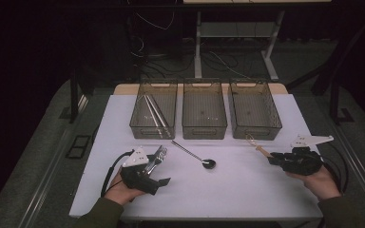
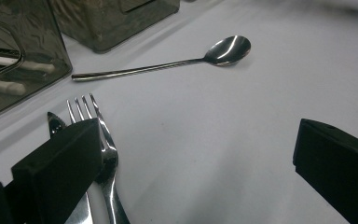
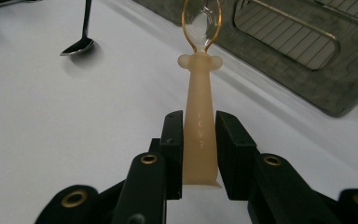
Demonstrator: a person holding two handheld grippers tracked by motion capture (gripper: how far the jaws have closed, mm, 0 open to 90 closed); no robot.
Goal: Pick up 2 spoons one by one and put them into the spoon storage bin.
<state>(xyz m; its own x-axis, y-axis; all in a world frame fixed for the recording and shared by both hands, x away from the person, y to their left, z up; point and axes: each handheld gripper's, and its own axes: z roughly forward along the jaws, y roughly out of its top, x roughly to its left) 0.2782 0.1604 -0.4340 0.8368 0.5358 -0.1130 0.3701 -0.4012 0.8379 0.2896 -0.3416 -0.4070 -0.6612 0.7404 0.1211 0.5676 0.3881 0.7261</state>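
Forks on the left, little whisk on the right

Forks first! We start at the left side of the white bench (image 1: pixel 247 190). Our left gripper (image 1: pixel 158 176) rests there on the cloth, and its jaws stand wide open with nothing between them. In the left gripper view, one jaw lies right over a fork (image 2: pixel 103 144), and a second piece of cutlery (image 2: pixel 53 122) peeks out just beside it. We cannot tell if the jaw presses on the fork or only covers it.

Next, near the middle, a long shiny spoon (image 1: pixel 196 155) lies flat on the bench. Its bowl points toward us and to the right.

Behind the spoon stand three see-through bins in a row. The left bin (image 1: pixel 153 109) has long silver sticks leaning inside it. The middle bin (image 1: pixel 204 109) and the right bin (image 1: pixel 255 107) come after it.

Last, at the right, our right gripper (image 1: pixel 272 160) has its jaws closed on the pale handle of a small whisk (image 3: pixel 199 126). The whisk sticks out toward the right bin, and its wire loop sits just in front of that bin's wall.
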